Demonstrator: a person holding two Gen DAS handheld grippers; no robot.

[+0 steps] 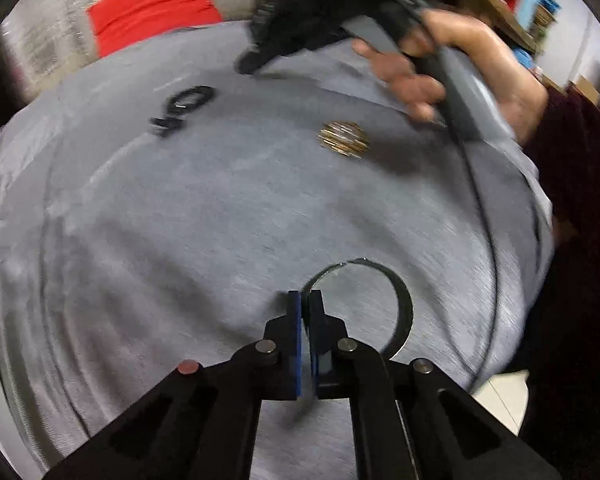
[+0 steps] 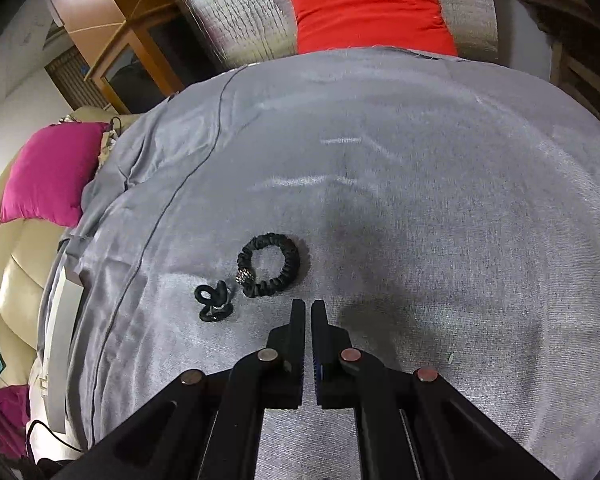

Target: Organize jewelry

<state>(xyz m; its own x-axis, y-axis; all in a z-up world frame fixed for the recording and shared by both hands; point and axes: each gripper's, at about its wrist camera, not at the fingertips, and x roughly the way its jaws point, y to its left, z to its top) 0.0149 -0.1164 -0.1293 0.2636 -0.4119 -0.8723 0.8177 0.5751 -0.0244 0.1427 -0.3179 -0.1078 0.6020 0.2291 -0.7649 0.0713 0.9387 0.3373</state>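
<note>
My left gripper (image 1: 309, 295) is shut on a thin silver bangle (image 1: 402, 300), holding it by its rim above the grey cloth (image 1: 220, 220). A gold beaded bracelet (image 1: 343, 139) lies on the cloth further out. Two black hair ties (image 1: 184, 109) lie at the far left. The right gripper (image 1: 256, 62) is seen blurred at the far edge, held by a hand (image 1: 412, 76). In the right wrist view my right gripper (image 2: 308, 306) is shut and empty. A black scrunchie with a bead (image 2: 269, 265) and a small twisted black tie (image 2: 215, 301) lie just left of its tips.
A red cushion (image 2: 370, 8) leans on silver foil (image 2: 236, 12) behind the cloth. A magenta cushion (image 2: 48, 172) sits on a beige sofa (image 2: 8, 288) at left. A black cable (image 1: 484, 208) runs across the right side of the cloth.
</note>
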